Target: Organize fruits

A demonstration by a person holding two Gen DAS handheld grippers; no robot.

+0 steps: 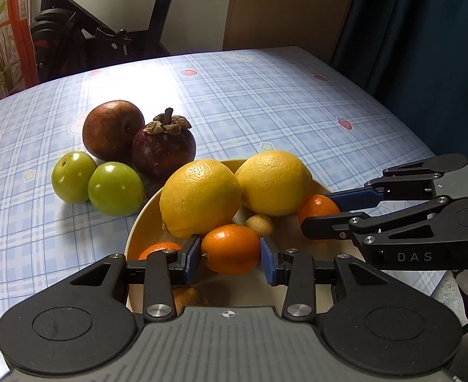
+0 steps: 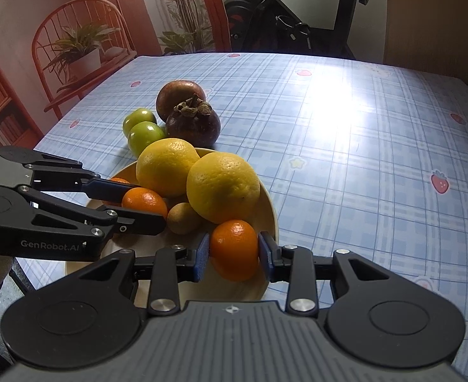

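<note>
Left wrist: two lemons [image 1: 200,198], three mandarins [image 1: 230,248].

both grippers tilted down, jaws part closed

the left gripper [image 1: 230,254] points down and forward, its blue pads [image 1: 192,259] pressed on the sides of an orange [image 1: 230,249]. the right gripper [image 2: 234,251] is angled the same way, pads [image 2: 202,256] clamped on another orange [image 2: 234,250].
</note>
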